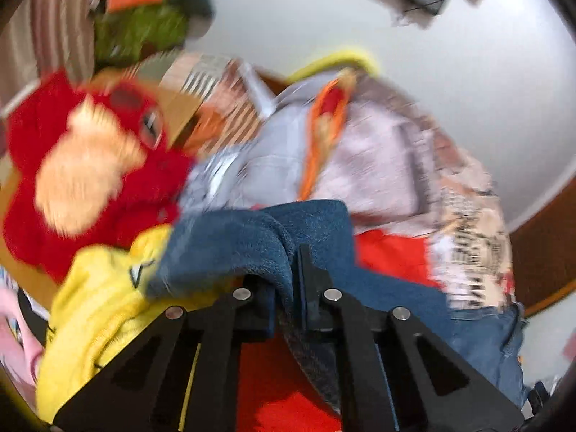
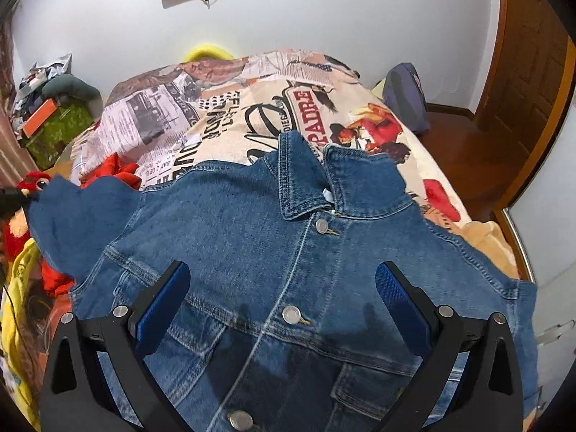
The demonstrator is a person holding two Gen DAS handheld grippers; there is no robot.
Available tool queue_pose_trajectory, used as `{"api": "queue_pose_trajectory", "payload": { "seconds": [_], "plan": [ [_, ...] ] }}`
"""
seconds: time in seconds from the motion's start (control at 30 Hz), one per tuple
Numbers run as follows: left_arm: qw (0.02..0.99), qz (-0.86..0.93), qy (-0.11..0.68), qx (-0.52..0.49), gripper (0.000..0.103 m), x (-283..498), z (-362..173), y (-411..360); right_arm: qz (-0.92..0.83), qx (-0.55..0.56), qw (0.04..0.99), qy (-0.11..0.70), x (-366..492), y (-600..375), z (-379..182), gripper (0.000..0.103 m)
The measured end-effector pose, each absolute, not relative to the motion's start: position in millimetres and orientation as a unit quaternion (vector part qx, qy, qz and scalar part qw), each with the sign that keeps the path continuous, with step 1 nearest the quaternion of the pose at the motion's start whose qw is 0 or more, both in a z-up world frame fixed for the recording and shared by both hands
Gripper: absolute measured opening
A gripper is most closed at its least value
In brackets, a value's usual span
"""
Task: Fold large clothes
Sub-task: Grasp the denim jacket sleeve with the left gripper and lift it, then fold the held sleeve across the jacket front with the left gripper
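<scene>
A blue denim jacket [image 2: 273,252] lies front up and buttoned on the bed, collar toward the far wall. My right gripper [image 2: 282,280] is open and empty, hovering just above the jacket's chest with its blue pads either side of the button line. My left gripper [image 1: 288,255] is shut on a fold of the jacket's left sleeve [image 1: 252,237] and holds it lifted. That raised sleeve shows at the left edge of the right wrist view [image 2: 75,216]. The left wrist view is motion-blurred.
The bed has a newspaper-print cover [image 2: 252,108]. A red plush toy [image 1: 82,165] and a yellow garment [image 1: 97,316] lie to the left, with red cloth [image 1: 392,255] beside the jacket. A purple bag [image 2: 406,97] and a wooden door [image 2: 529,72] are at the right.
</scene>
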State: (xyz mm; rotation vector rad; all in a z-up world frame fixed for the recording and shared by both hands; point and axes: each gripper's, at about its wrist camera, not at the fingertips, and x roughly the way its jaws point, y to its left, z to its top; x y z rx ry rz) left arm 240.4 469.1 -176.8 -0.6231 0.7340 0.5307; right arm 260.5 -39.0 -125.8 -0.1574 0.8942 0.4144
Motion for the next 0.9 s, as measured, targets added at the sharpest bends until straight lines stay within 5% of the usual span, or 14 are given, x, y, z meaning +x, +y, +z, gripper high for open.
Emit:
{"api": "queue_pose_trajectory", "payload": {
  "seconds": [0.4,0.9],
  "plan": [
    [0.929,0.090,0.305,-0.188,0.007,298,-44,299,0.241,-0.054,0.882,0.402,236,-68,-92,0.102],
    [0.895,-0.074,0.433,-0.077,0.007,345,-115,68,0.214,-0.039,0.884,0.414,213,-143,-93,0.102]
  ]
}}
